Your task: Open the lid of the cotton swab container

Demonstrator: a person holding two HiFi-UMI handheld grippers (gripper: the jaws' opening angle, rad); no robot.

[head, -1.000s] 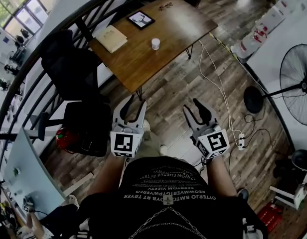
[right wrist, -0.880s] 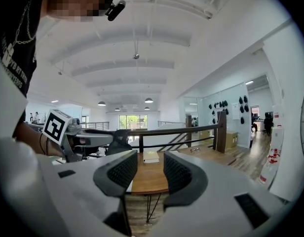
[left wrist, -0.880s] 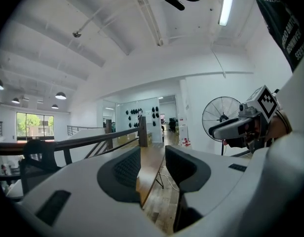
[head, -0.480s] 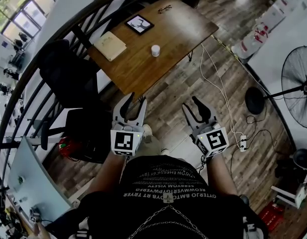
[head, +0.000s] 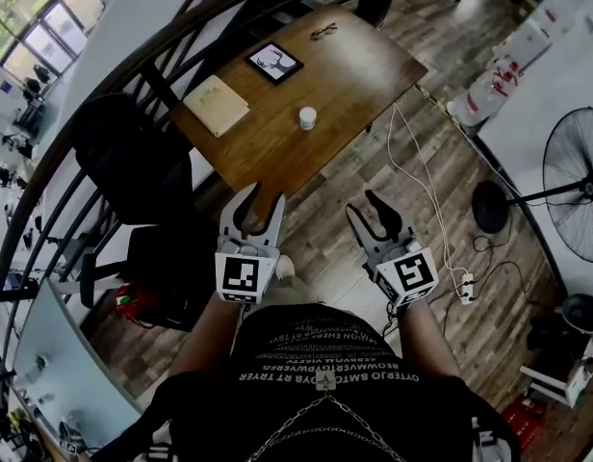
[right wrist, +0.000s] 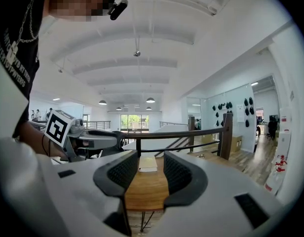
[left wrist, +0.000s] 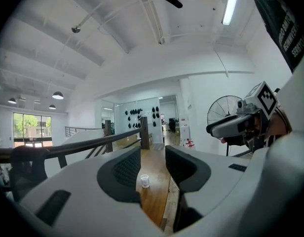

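The cotton swab container (head: 307,117), a small white tub, stood upright near the middle of the wooden table (head: 364,61), far ahead of both tools and touched by neither; any label on it was too small to read. On the same table lay a framed picture (head: 273,63) of a deer's head at the far left, a beige book (head: 217,104) by the left edge, and a pair of spectacles (head: 323,33) at the far end. The left gripper (head: 262,203) hung over the floor just short of the table's near corner, its jaws partway apart and holding nothing; in its own view the container (left wrist: 144,180) showed through the gap, well beyond the pads. The right gripper (head: 366,210), beside it, also had its jaws partway apart and empty. Each tool carried a marker cube (head: 241,279) with a black-and-white square pattern. White print on the person's black shirt (head: 325,373) ran upside down and could not be read surely. Below lay a wood-plank floor (head: 345,176) with white cables (head: 412,166) near a power strip (head: 465,281); a black chair (head: 133,157) stood left of the table, a curved railing (head: 162,37) beyond it, and a standing fan (head: 578,171) at the right
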